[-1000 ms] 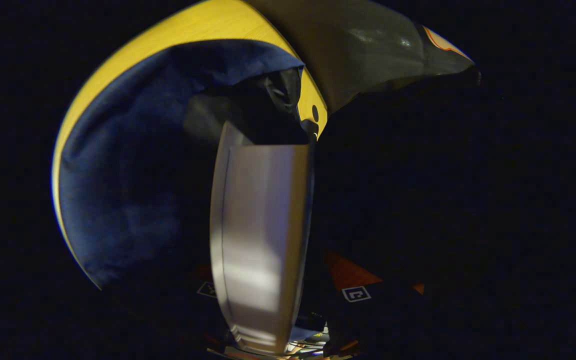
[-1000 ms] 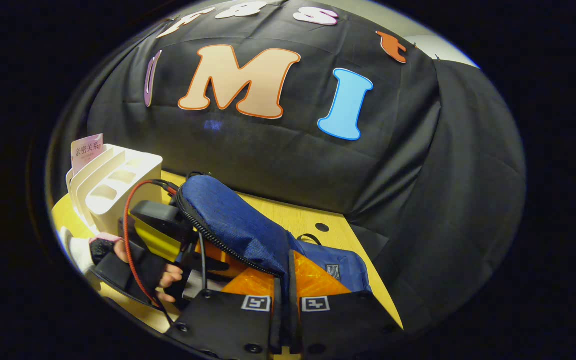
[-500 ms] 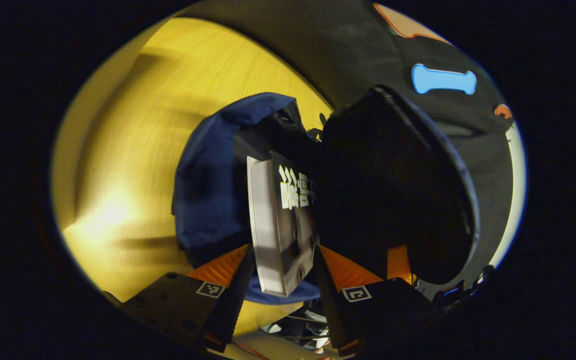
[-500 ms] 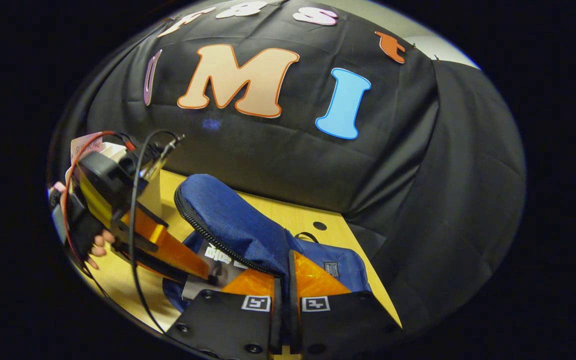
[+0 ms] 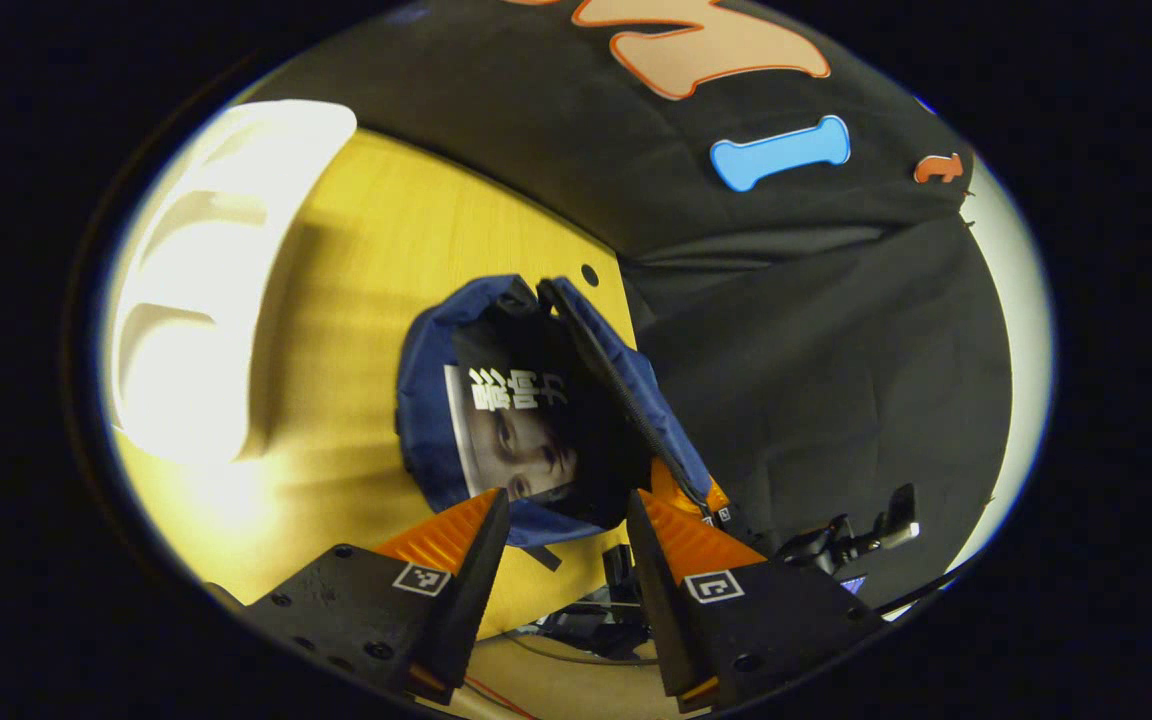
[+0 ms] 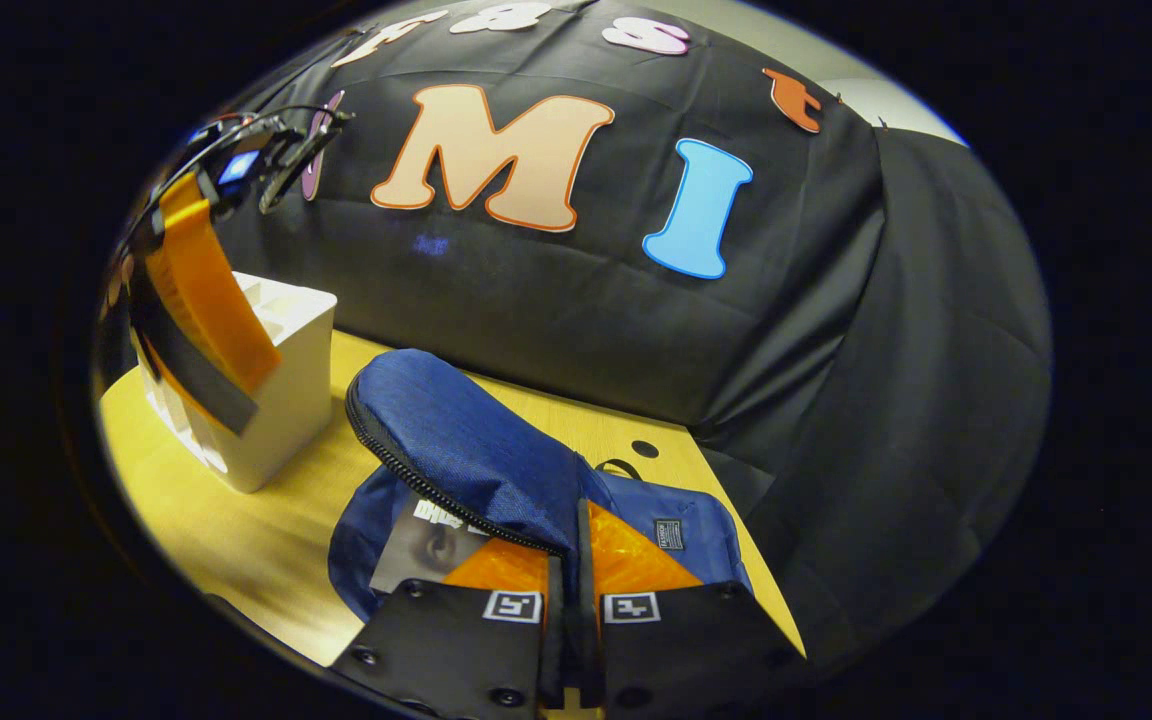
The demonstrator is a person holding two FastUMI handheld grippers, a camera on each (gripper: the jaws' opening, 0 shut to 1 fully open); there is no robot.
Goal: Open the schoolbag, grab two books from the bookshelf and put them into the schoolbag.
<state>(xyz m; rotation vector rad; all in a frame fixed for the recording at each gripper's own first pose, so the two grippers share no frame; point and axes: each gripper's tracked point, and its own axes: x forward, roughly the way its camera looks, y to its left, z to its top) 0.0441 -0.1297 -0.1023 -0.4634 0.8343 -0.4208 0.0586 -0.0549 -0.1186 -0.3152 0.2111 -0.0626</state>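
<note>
The blue schoolbag (image 5: 424,400) lies open on the yellow table, and a book with a face on its cover (image 5: 511,440) rests inside it. My left gripper (image 5: 561,540) hovers above the bag, open, with nothing between its fingers. In the right gripper view, my right gripper (image 6: 576,560) is shut on the edge of the bag's flap (image 6: 466,440) and holds it raised. Under that flap lies the book (image 6: 426,545). The left gripper (image 6: 201,300) hangs high at the left, in front of the white bookshelf (image 6: 281,400).
The white bookshelf (image 5: 196,300) stands on the table (image 5: 356,260) left of the bag. A small round hole (image 6: 644,450) marks the tabletop behind the bag. The black cloth wall closes off the back and right side.
My left gripper has let go of the book, which now lies in the bag, and has drawn back up and away. The right gripper still holds the flap raised.
</note>
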